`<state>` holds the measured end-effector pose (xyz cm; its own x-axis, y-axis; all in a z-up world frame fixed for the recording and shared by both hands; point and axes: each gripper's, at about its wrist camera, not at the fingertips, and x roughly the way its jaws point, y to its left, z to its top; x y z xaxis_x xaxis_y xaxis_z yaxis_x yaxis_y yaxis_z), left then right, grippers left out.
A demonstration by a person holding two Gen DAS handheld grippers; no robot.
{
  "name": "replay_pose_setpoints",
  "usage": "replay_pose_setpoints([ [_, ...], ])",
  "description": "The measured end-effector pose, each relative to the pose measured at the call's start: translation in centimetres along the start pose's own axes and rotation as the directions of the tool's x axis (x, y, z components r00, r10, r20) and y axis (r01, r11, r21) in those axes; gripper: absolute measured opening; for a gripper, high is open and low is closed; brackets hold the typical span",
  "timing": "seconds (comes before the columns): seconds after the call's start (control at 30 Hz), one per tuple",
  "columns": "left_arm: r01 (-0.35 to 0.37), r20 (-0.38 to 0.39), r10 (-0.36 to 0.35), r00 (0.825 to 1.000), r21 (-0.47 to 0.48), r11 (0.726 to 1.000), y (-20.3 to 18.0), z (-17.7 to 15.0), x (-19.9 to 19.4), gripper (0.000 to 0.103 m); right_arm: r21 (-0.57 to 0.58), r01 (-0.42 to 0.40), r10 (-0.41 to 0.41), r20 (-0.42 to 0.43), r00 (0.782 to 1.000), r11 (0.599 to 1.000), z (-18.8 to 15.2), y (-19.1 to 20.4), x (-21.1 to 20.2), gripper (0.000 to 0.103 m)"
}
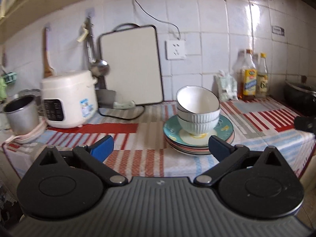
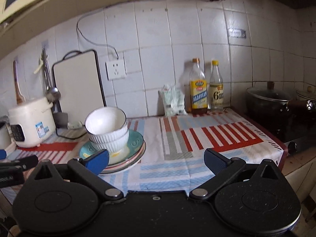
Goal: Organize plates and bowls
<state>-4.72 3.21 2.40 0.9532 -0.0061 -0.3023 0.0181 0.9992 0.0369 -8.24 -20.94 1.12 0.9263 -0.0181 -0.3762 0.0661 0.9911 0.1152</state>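
Both hand-held grippers gape; bowls (image 1: pixel 198 111) hide the plates' (image 1: pixel 227 133) centres

You see dim, soft daylight, glare on the wall tiles (image 1: pixel 254 19) at one o'clock, slight motion blur, and fisheye-curved edges.

Cloth-covered counter (image 2: pixel 177 138) carries plates (image 2: pixel 136 148), rice cooker (image 2: pixel 29 120), bottles (image 2: pixel 198 90), perhaps a bag (image 2: pixel 173 100)

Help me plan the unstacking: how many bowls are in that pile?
3 visible. The bottom bowl stands on the plates, the middle bowl nests in it, and the top bowl sits tilted in that one. A further nested bowl could be hidden.
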Motion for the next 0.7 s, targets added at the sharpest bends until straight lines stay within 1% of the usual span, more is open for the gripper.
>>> replay_pose_setpoints([
  [0.1, -0.011, -0.003, 0.011, 1.000, -0.033, 0.999, 0.6, -0.5, -1.0, 0.103, -0.025, -0.015, 0.016, 0.026, 1.000, 1.000, -0.1, 0.2, -1.8, 0.103],
  [0.23, -0.029, -0.004, 0.029, 1.000, -0.026, 0.999, 0.7, -1.2, -1.8, 0.103, -0.113, 0.053, -0.048, 0.041, 0.998, 0.992, -1.1, 1.2, -3.3, 0.103],
  [0.33, -0.014, -0.010, 0.014, 1.000, -0.011, 1.000, 0.8, -1.4, -1.9, 0.103, -0.106, 0.020, -0.019, 0.015, 1.000, 0.994, -1.6, 1.5, -3.9, 0.103],
  [0.43, -0.018, -0.023, 0.018, 1.000, -0.005, 1.000, 0.9, -1.6, -1.8, 0.103, -0.150, 0.053, -0.050, 0.027, 0.998, 0.987, -2.2, 2.4, -4.8, 0.103],
  [0.57, -0.022, -0.014, 0.022, 1.000, 0.012, 1.000, 0.8, -1.9, -2.1, 0.103, -0.142, 0.049, -0.043, 0.044, 0.998, 0.989, -2.3, 2.8, -6.1, 0.103],
  [0.7, -0.020, 0.005, 0.020, 1.000, 0.030, 0.999, 0.6, -2.1, -2.6, 0.103, -0.151, 0.077, -0.067, 0.066, 0.996, 0.986, -2.5, 3.0, -7.0, 0.103],
])
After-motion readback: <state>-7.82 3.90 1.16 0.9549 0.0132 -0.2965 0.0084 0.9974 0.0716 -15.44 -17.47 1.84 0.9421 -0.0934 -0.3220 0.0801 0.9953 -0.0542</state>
